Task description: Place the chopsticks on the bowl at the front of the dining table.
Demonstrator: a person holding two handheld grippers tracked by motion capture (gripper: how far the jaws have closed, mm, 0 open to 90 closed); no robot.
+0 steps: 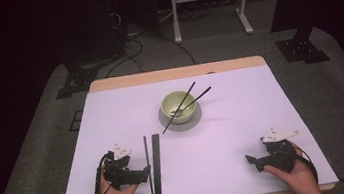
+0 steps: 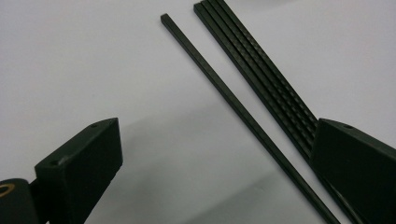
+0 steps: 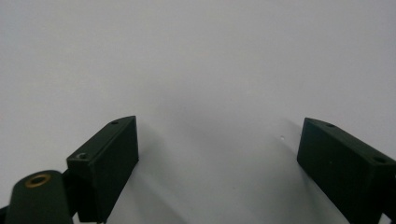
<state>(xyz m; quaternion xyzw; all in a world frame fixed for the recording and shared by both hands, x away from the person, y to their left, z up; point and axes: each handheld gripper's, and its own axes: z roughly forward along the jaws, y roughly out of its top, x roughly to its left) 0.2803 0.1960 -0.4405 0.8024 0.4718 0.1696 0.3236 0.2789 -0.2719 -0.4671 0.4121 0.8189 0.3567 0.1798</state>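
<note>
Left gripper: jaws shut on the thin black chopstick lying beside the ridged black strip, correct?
Not shut. The left gripper view shows the left gripper with jaws spread wide, the thin black chopstick lying loose on the table between them, beside the ridged black strip.

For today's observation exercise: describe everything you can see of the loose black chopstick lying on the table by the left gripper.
The single thin black chopstick is a long, straight, matt stick with a square-cut end, plastic or lacquered wood by its look. It lies flat on the pale lilac table, running from the near edge towards the bowl, just left of a bundle of ridged black chopsticks and apart from it at the far end. It passes between the open jaws of the left gripper, which do not grip it.
</note>
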